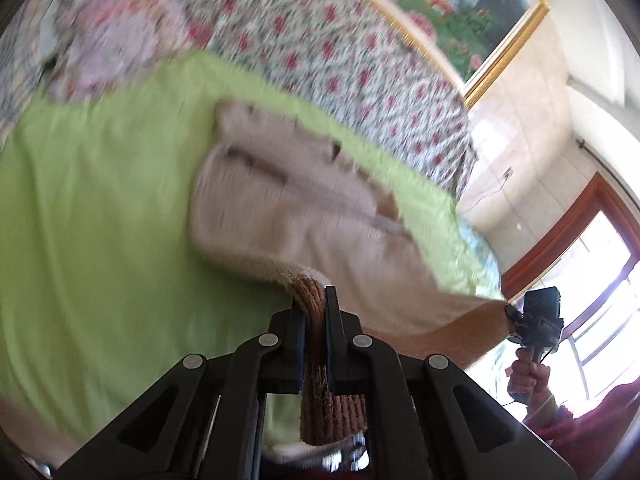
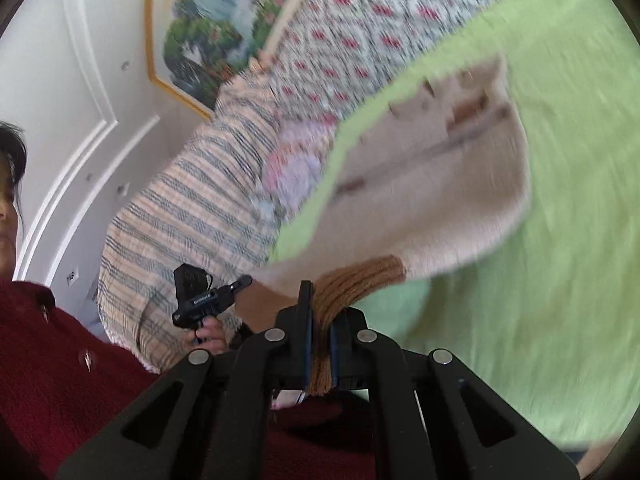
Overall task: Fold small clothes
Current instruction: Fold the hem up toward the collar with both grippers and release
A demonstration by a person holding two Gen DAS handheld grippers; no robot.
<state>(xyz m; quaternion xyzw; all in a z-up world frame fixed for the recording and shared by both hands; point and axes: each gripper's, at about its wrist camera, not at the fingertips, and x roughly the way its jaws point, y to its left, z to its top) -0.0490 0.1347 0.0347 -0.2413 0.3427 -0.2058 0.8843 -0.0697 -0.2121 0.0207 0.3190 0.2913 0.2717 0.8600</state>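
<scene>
A small beige knit garment (image 1: 296, 200) with a brown ribbed hem hangs stretched above a light green sheet (image 1: 100, 200). My left gripper (image 1: 314, 300) is shut on the brown hem at one corner. My right gripper (image 2: 320, 300) is shut on the brown hem (image 2: 352, 280) at the other corner. The garment (image 2: 440, 200) is lifted and tilted between the two grippers, with its far end over the sheet (image 2: 560, 240). Each view shows the other gripper at the garment's edge: the right one (image 1: 516, 316) and the left one (image 2: 240, 282). The picture is blurred by motion.
A floral bedspread (image 1: 320, 40) lies beyond the green sheet. A striped cloth (image 2: 192, 216) hangs at the bed's side. A pink and lilac garment (image 1: 116, 40) lies at the far corner. A framed painting (image 1: 472, 4), a window (image 1: 600, 288) and the person in red (image 2: 60, 380) are around.
</scene>
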